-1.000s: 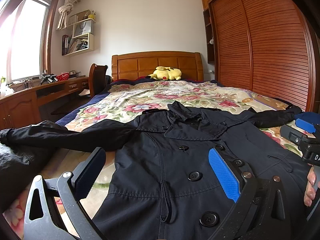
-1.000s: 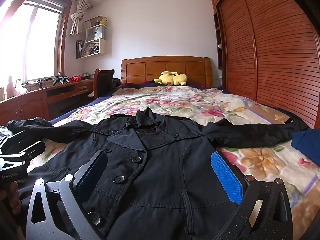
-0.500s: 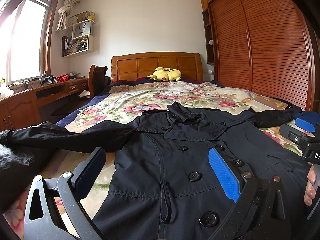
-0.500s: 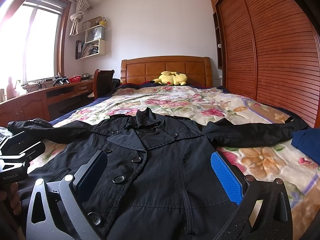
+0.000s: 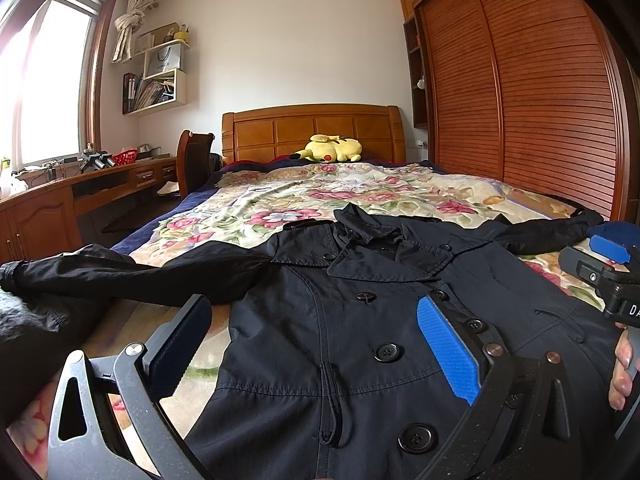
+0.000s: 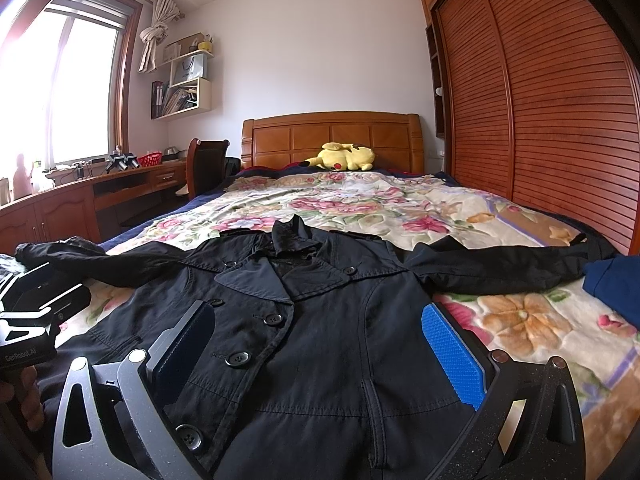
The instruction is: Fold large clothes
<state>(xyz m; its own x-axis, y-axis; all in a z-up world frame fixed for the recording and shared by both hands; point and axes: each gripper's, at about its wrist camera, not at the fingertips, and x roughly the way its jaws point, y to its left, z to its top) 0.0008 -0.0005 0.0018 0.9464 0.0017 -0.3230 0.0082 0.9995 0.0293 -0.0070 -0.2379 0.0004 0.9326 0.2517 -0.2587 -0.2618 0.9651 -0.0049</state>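
Left wrist view: dark navy double-breasted cotton trench coat spread face up on the floral quilted bedspread, collar toward the wooden headboard, hem toward the camera. Long axis of the body running from the camera toward the headboard; sleeves thrown out sideways across it. Left gripper released, jaws wide apart, gripping nothing, poised above the left half of the coat front, with the left sleeve lying out beyond the dark finger. Right gripper just visible at the right edge, a hand under it.

Right wrist view: same coat below and ahead, collar toward the headboard, yellow plush toy resting against that headboard. Right gripper likewise unclenched and empty, straddling the right half of the front; right sleeve stretching out past the blue pad toward a blue folded cloth. Left gripper at the left edge, only its body in frame.

Probably no fold started yet. Each sleeve nearest its own-side gripper, lying outward and forward of the fingers; whether either gripper touches the fabric hard to tell at this angle.
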